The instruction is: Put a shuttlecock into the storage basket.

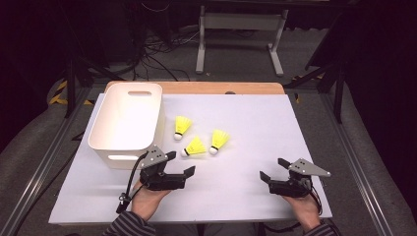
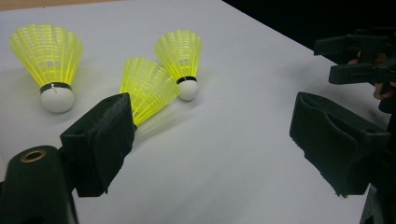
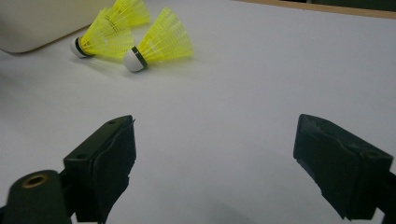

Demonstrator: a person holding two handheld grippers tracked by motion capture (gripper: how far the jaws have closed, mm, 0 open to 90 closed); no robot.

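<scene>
While both jaws are spread wide and nothing is held, the left gripper (image 1: 180,163) and right gripper (image 1: 273,168) are seen low in the frame; three yellow mesh-skirted, white round-capped shuttlecocks (image 1: 195,147) are laid mid-counter, beside a smooth white rounded plastic bin (image 1: 127,118).

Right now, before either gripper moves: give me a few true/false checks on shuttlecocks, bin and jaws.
1. Three yellow shuttlecocks lie on the white table top. True: the left shuttlecock, the middle shuttlecock and the right shuttlecock.
2. One shuttlecock is already in the white bin. False: all three lie on the table beside it, and the bin looks empty.
3. The left gripper is shut on a shuttlecock. False: its jaws stand open and hold nothing.
4. The right gripper is open. True.
5. The bin stands at the table's right side. False: it stands at the left, ahead of the left gripper.
</scene>
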